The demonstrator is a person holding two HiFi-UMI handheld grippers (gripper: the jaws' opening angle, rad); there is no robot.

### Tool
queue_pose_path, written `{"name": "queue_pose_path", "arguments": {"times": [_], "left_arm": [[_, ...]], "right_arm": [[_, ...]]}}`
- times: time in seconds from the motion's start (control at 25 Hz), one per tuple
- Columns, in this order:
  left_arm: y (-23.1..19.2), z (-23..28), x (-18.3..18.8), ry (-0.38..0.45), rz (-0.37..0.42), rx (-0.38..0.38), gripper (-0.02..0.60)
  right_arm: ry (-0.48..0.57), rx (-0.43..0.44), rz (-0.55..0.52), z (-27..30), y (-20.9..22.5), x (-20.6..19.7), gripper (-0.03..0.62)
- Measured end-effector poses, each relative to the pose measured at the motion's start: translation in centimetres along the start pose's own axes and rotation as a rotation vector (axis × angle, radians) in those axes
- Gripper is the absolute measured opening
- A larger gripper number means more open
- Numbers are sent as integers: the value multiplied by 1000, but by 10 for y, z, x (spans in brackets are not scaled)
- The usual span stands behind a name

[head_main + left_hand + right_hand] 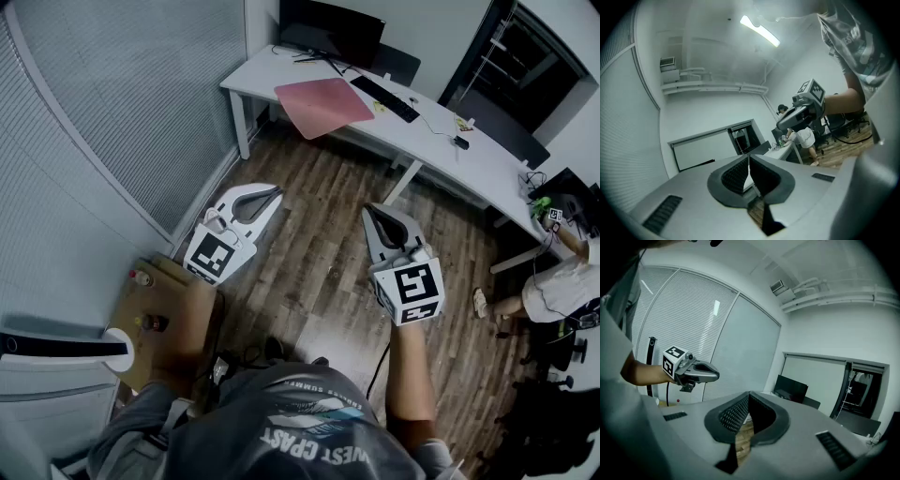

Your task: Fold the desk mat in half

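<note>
The left tongs and the right tongs are both pressed together with nothing between the jaws; each gripper view shows the ribbed pads meeting at the tips. Both are held side by side in the air above a wood floor and point away from the person. Each carries a cube with black-and-white square markers.

Nearest the camera, the person's grey shirt bears white print, upside down in the head view, that seems to read "WEST COAST"; a smaller line above it is too small to read. A cardboard box stands below the left tongs by the blinds.

The pink mat lies flat and unfolded on a white desk, well apart from both tongs and ahead of them, its near corner at the desk's edge. A keyboard lies just beside it and a monitor behind.
</note>
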State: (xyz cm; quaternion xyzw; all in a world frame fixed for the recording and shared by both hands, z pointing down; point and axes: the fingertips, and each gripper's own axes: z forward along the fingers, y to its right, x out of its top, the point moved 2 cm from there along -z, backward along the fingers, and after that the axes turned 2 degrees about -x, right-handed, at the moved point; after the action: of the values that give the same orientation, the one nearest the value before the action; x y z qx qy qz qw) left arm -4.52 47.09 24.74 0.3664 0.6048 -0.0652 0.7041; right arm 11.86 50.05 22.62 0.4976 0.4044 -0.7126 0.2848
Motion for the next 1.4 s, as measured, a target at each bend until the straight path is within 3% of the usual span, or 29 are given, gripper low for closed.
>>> {"name": "queue_pose_path", "arguments": {"times": [0.8,1.4], "left_arm": [[-27,-3,-29,5,-28,-5,27],[-77,53,-66,-88,-24,44,28]], "right_arm": [[-10,2,28,38,-2,-1,26],[7,55,56,124,68,-25,26]]}}
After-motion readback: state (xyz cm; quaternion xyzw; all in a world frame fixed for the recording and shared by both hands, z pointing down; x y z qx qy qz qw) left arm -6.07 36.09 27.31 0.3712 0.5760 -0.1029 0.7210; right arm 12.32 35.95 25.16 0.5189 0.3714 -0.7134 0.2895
